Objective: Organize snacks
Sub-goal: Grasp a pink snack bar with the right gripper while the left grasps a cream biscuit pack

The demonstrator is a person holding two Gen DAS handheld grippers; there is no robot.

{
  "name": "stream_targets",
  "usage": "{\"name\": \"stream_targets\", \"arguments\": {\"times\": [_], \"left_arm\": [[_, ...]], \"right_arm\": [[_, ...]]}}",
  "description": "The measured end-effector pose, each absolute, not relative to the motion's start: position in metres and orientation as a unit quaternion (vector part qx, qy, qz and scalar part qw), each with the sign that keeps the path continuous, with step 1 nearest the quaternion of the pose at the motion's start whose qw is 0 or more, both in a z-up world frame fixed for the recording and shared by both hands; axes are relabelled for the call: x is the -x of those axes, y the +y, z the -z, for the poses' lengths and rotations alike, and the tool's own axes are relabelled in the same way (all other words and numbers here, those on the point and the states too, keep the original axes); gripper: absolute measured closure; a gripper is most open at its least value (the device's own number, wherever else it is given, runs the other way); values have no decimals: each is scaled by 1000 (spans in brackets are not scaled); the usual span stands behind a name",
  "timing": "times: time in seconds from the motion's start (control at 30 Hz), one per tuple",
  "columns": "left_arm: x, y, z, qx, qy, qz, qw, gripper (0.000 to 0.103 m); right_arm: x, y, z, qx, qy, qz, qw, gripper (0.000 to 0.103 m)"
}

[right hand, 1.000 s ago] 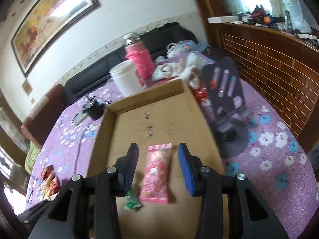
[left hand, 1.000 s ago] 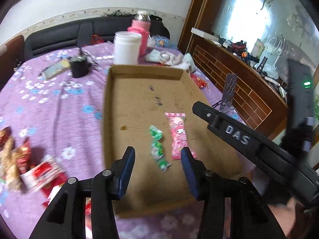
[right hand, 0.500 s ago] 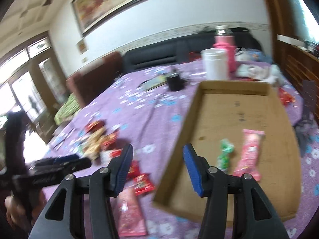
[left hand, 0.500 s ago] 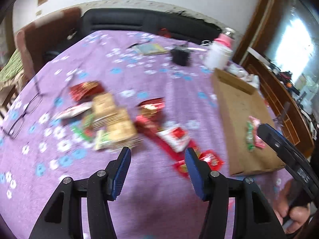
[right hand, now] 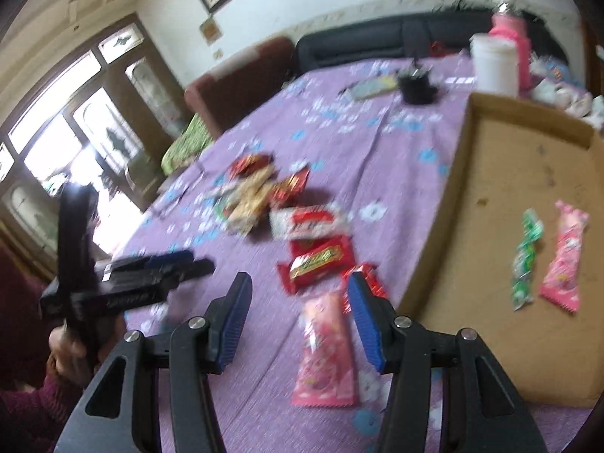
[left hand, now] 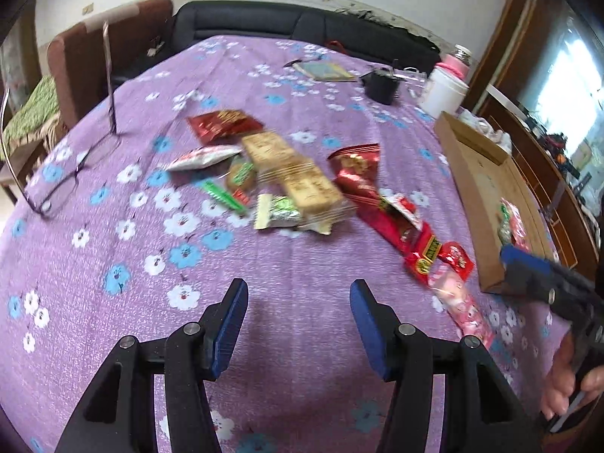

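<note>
Left gripper [left hand: 298,324] spread, nothing between its blue pads, hanging over bare purple flowered tablecloth [left hand: 113,249]. Snack pile [left hand: 279,173] lies ahead of it, well apart: red packets, tan biscuit packs, green-wrapped sweets, loosely heaped and overlapping. Right gripper [right hand: 298,321] also spread, empty; a pink snack packet [right hand: 326,355] lies flat on the cloth between and just below its two fingers, pads not touching it. Just beyond the right-hand finger, a small red packet [right hand: 372,283], partly hidden by that finger; a red-and-yellow bar [right hand: 319,262] lies just ahead of it. Cardboard tray [right hand: 453,204] sits to the right of the gripper, its near corner close by. Inside the tray, side by side and apart from the walls: a green-wrapped candy [right hand: 525,264] and a pink packet [right hand: 564,260]. Motion blur softens the labels; brand names unreadable.
</note>
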State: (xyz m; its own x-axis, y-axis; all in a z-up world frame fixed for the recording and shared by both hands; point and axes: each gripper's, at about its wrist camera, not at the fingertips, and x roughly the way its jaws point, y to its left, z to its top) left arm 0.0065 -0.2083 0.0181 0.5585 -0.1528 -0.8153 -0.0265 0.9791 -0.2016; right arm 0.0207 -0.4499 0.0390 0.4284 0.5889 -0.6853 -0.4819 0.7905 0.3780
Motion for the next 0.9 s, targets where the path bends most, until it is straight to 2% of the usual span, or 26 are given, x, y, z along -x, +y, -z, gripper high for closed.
{"name": "stream_targets", "arguments": {"times": [0.43, 0.47, 0.6, 0.7, 0.8, 0.9], "left_arm": [[-16, -186, -14, 110, 465, 27, 878, 43], [-18, -186, -15, 107, 462, 30, 880, 43], [-35, -180, -16, 122, 473, 25, 872, 40], [-49, -181, -16, 141, 477, 28, 867, 40], [-66, -191, -18, 130, 482, 21, 866, 29], [-84, -200, -17, 119, 489, 11, 864, 28]], "right_arm": [[-5, -416, -14, 67, 482, -307, 818, 51], [-6, -414, -10, 74, 486, -304, 816, 52], [-3, -410, -3, 102, 481, -284, 823, 73], [-3, -413, -3, 84, 480, -285, 825, 76], [-6, -416, -3, 69, 483, -287, 825, 76], [-9, -419, -3, 57, 484, -286, 825, 76]]}}
